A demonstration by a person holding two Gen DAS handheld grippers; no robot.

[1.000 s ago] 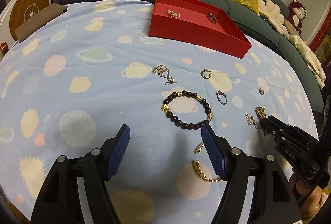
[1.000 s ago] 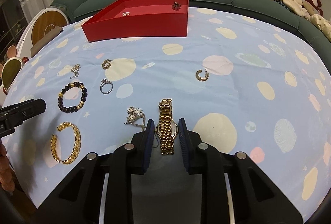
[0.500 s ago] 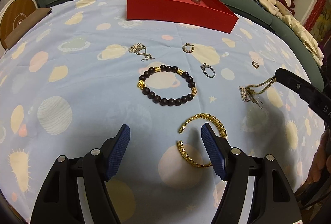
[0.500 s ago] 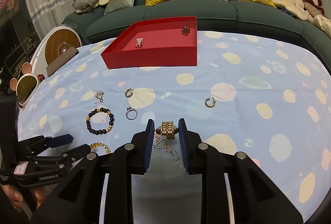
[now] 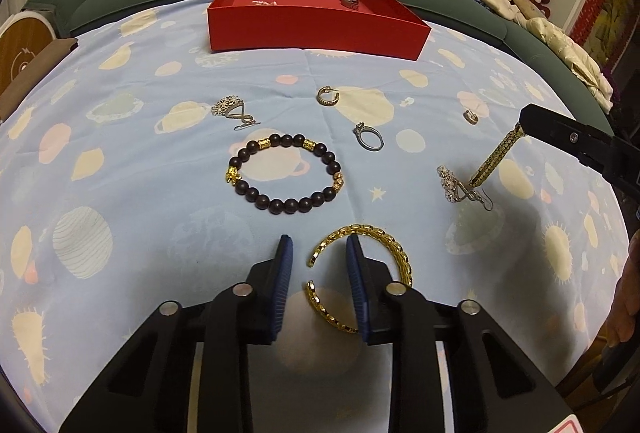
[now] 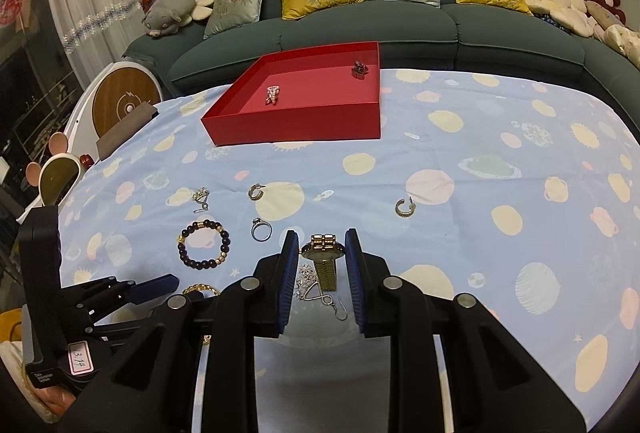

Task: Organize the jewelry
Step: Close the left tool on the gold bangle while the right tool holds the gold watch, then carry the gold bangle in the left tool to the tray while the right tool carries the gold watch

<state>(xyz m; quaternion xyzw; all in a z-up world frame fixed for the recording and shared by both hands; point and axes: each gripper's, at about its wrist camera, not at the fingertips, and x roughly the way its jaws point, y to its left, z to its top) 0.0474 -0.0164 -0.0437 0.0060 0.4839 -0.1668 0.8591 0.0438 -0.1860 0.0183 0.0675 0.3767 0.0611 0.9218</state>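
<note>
My left gripper (image 5: 320, 249) hovers low over a gold open bangle (image 5: 400, 257) on the blue patterned cloth. Its jaws are closing; the bangle's two open ends lie between them, and no pad visibly presses on it. The right finger hides part of the band. My right gripper (image 6: 322, 237) is shut on a gold watch (image 6: 322, 253), held clear of the cloth with its strap (image 5: 494, 157) hanging down. The strap's end meets a silver drop earring (image 6: 316, 289); whether it is snagged I cannot tell. A red tray (image 5: 316, 29) at the back holds two small pieces.
A dark bead bracelet (image 5: 248, 153), a silver ring (image 5: 368, 137), two hoop earrings (image 5: 328, 97) (image 5: 471, 117) and a second silver drop earring (image 5: 232, 109) lie between the grippers and the tray. A green sofa (image 6: 400, 29) with cushions curves behind the table.
The left jaws have drawn in from wide apart and moved up over the bangle. The right gripper has lifted the watch off the cloth.
</note>
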